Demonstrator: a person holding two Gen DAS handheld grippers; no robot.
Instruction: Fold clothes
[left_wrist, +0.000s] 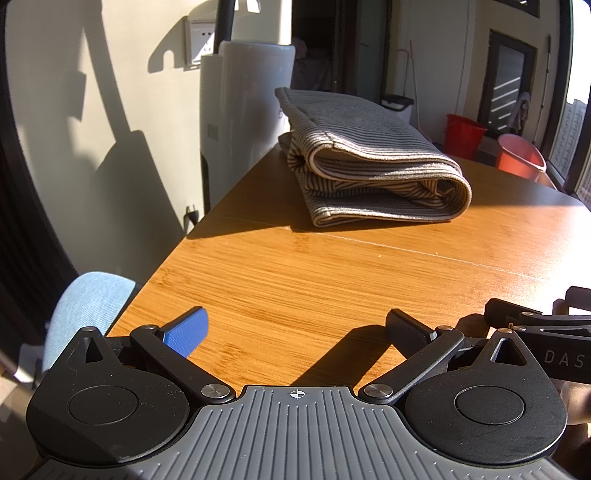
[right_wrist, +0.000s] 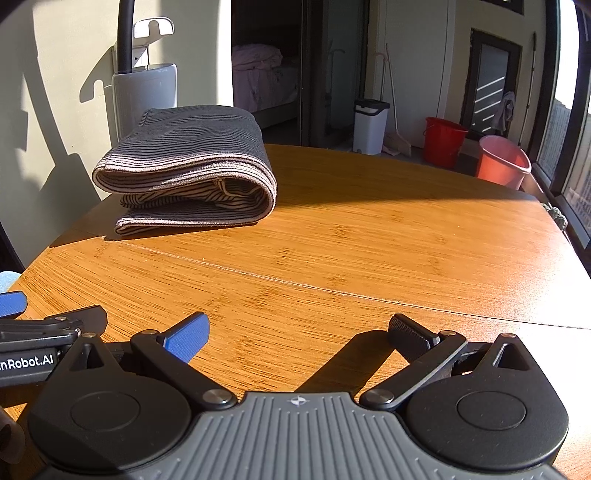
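Both tongs, left (left_wrist: 295, 330) and right (right_wrist: 297, 332), gape empty over bare table (right_wrist: 369, 258); folded garment (right_wrist: 192, 177) near far-left edge.

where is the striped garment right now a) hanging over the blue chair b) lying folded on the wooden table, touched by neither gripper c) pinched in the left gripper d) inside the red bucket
b: the striped garment lies folded on the wooden table, while the left gripper and right gripper both stand open and empty, well short of it.
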